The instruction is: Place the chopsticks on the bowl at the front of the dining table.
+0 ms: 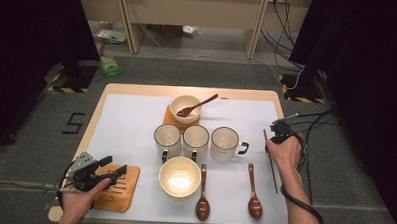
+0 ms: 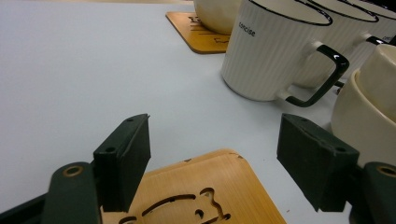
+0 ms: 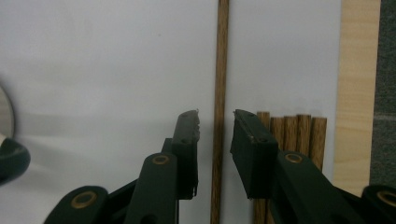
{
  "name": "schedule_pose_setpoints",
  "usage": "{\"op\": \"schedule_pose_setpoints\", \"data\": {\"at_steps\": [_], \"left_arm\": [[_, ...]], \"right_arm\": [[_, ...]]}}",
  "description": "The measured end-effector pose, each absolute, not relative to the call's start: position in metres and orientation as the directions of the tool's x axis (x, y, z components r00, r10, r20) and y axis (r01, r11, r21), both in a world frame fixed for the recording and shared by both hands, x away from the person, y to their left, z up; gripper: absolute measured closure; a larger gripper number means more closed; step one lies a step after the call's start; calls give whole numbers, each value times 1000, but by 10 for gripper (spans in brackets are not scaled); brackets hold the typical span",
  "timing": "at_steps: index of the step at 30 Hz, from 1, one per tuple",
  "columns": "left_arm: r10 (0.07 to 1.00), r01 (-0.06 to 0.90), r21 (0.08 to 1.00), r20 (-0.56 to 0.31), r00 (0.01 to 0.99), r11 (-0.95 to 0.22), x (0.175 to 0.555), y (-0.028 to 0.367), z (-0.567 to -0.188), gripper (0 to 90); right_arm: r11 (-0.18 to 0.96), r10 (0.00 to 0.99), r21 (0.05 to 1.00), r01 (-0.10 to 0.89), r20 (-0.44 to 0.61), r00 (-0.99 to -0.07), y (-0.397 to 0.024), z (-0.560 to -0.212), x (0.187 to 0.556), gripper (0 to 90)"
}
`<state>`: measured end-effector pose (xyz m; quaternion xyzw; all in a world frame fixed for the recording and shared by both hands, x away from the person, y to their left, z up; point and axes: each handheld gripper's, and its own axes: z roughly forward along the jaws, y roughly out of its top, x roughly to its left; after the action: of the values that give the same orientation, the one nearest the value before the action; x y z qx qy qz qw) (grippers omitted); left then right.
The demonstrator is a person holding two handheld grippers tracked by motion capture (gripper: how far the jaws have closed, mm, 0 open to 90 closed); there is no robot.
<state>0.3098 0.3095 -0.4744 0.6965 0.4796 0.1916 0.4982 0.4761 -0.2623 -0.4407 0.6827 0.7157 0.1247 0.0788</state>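
The right hand-held gripper point(image 3: 215, 128) stands over a single wooden chopstick point(image 3: 219, 93) on the white sheet of the counter point(image 1: 131, 119). Its jaws are set narrow, one on each side of the stick with a slim gap at either pad, so the stick lies between them without being pressed. Taking this chopstick as the landmark: just beside it, toward the pale wooden counter edge, the ends of more chopsticks point(image 3: 289, 128) lie side by side, partly hidden under one jaw. In the high view the chopstick point(image 1: 271, 162) lies to the right of the row of three mugs point(image 1: 195, 141), and two wooden spoons point(image 1: 228, 195) lie between it and the empty bowl point(image 1: 179, 177). Well apart from the chopstick, at the far left near corner, the left hand-held gripper point(image 2: 215, 154) hangs with its jaws wide over a bamboo coaster point(image 2: 205, 196), holding nothing. Beyond the mugs a second bowl point(image 1: 185, 108) with a spoon in it sits on another coaster point(image 1: 172, 120).
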Motion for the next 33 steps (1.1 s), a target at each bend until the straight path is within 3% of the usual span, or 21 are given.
{"op": "schedule_pose_setpoints", "data": {"at_steps": [33], "left_arm": [[858, 477, 878, -209, 470, -47, 310, 308, -474, 251]], "right_arm": [[27, 997, 171, 985, 62, -38, -269, -446, 409, 729]]}}
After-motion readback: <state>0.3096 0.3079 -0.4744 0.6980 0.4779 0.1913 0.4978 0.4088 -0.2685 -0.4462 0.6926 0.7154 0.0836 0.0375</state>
